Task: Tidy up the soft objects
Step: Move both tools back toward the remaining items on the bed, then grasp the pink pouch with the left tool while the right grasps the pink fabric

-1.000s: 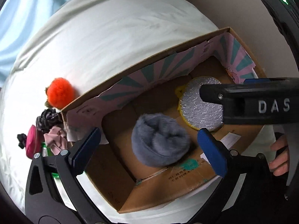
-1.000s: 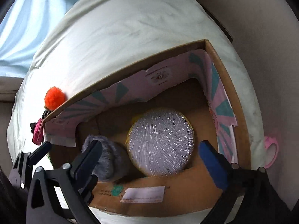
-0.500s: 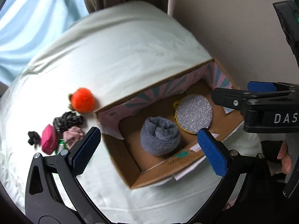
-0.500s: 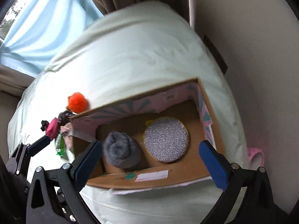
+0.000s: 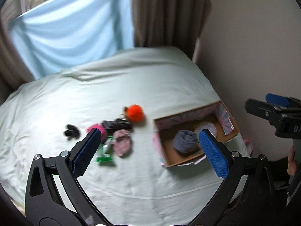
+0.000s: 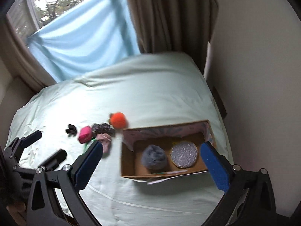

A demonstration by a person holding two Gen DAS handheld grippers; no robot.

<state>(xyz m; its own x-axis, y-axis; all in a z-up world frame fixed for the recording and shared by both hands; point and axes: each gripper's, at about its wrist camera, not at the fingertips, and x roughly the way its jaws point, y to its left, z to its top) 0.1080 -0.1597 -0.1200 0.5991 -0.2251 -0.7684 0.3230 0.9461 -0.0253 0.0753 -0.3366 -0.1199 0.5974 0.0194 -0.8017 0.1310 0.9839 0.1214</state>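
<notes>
A cardboard box (image 5: pixel 169 162) (image 6: pixel 128 171) sits on the pale green bed at the right. In it lie a grey fuzzy roll (image 5: pixel 185 140) (image 6: pixel 154 157) and a silver round pad (image 5: pixel 207 128) (image 6: pixel 183 153). Left of the box lie an orange pompom (image 5: pixel 135 113) (image 6: pixel 118 120), a dark scrunchie (image 5: pixel 116 125) (image 6: pixel 102 128), a pink pouch (image 5: pixel 96 129) (image 6: pixel 85 134), a mauve cloth (image 5: pixel 122 144) (image 6: pixel 105 141), a small black item (image 5: pixel 71 131) (image 6: pixel 71 129) and a green packet (image 5: pixel 105 153). My left gripper (image 5: pixel 150 148) and right gripper (image 6: pixel 150 162) are open, empty, high above the bed.
A wall (image 6: pixel 254 75) runs along the bed's right side. A brown curtain (image 5: pixel 165 15) and light blue cloth (image 5: pixel 71 37) hang behind the bed. A pink ring (image 5: pixel 248 145) lies between box and wall. The right gripper shows at the left wrist view's right edge (image 5: pixel 276 109).
Both grippers have pulled up and back from the box, so the whole bed and the pile of items show now. The grey roll and silver pad stay in the box.
</notes>
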